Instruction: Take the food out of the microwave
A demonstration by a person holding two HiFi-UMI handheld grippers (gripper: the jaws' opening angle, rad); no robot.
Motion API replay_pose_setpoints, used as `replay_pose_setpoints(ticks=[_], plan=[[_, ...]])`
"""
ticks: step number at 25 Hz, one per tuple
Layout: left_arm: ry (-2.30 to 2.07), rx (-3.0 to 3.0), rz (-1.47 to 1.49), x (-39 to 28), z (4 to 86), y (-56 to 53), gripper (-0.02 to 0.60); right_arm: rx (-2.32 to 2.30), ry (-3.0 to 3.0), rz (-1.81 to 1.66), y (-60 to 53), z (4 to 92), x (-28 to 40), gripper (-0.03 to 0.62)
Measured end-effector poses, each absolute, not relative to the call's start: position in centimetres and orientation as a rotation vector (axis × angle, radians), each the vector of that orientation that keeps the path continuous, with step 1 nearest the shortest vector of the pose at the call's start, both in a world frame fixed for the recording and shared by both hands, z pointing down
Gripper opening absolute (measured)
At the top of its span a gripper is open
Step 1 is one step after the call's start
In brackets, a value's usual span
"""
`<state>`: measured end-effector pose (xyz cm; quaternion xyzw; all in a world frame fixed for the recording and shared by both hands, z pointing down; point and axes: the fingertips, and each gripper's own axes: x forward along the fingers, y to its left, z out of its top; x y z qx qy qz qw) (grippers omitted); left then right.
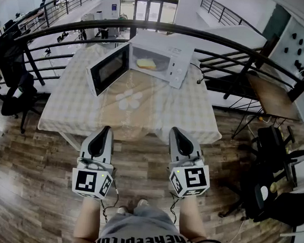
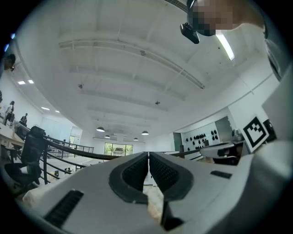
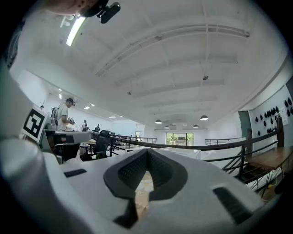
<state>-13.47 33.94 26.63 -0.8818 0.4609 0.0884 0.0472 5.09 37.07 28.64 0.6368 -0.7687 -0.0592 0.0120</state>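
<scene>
I am holding my left tool (image 1: 105,130) and right tool (image 1: 176,131) with jaws together and empty, well short of the microwave (image 1: 173,55). The food (image 1: 146,63) is sitting inside the microwave, its door (image 1: 108,69) swung open; reaching in shut, I am risking shoving it deeper.

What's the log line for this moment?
microwave: door open | food: inside | left tongs: shut, empty | right tongs: shut, empty | both: short of table

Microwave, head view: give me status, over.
Left gripper and right gripper both shut, empty, held short of the table. Microwave door open, food inside, untouched. Nothing blocking the opening.
</scene>
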Motion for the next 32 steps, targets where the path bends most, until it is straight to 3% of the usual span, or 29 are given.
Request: replay_pose_setpoints(ticks=[32], plan=[[1.479,-2.663,0.256,-9.4,28.2,28.4,0.011,1.968,-2.482,-0.112,30.6,30.7,9.3,0.005]])
